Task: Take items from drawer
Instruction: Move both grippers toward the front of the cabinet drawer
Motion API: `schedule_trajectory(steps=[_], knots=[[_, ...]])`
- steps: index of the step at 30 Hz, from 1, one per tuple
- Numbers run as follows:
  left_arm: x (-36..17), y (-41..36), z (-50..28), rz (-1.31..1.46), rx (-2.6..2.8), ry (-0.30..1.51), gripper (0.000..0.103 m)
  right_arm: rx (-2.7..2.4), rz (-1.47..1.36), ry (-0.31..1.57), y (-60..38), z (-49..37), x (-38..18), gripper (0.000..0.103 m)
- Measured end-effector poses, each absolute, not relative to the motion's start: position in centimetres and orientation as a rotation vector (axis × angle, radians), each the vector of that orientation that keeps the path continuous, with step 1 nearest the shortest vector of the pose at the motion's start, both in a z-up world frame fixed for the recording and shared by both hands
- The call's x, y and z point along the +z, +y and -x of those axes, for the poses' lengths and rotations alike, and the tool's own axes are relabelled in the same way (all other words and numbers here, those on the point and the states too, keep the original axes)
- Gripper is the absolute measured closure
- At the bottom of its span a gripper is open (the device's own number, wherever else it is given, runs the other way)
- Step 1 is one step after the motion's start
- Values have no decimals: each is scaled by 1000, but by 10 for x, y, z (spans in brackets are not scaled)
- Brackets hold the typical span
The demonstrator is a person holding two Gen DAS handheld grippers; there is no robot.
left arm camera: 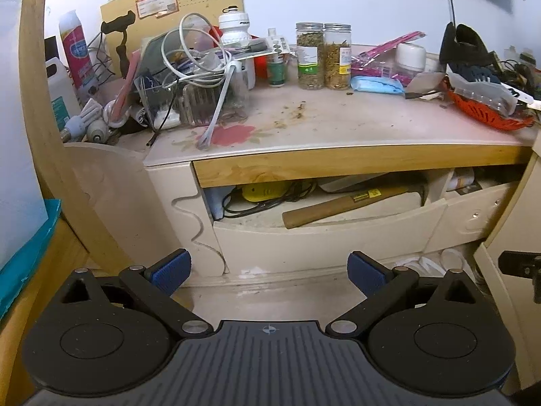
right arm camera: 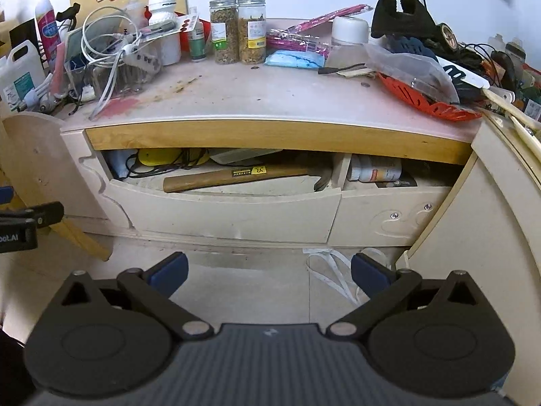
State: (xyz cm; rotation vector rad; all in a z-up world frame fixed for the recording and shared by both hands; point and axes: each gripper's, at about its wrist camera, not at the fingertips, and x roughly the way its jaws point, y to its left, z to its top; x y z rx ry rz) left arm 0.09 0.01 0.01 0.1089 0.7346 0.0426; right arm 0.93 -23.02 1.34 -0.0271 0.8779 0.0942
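A cream drawer [left arm camera: 324, 240] [right arm camera: 230, 216] stands pulled out under the wooden desk edge. In it lie a wooden-handled hammer [left arm camera: 351, 203] [right arm camera: 236, 175], a yellow device [left arm camera: 262, 192] [right arm camera: 159, 156] with black cables, and a grey flat item [right arm camera: 243, 155]. The smaller right drawer [right arm camera: 389, 216] holds a white labelled bottle [right arm camera: 375, 169]. My left gripper [left arm camera: 268, 270] is open and empty, in front of and below the drawer. My right gripper [right arm camera: 269, 270] is open and empty, also below the drawer front.
The desk top [left arm camera: 338, 121] is cluttered: two spice jars [left arm camera: 323, 55], white cables [left arm camera: 199, 54], a spray can [left arm camera: 76, 47], an orange basket [left arm camera: 487, 111], a black shoe [right arm camera: 402, 17]. A wooden post [left arm camera: 37, 101] stands left. White straps [right arm camera: 331, 270] lie on the floor.
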Motion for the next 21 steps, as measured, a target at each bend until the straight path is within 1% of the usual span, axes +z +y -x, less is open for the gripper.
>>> schedule_trajectory(steps=[21], knots=[[1,5,-27,-74,52,767,1,75,34,872,-234,-16,9,0]])
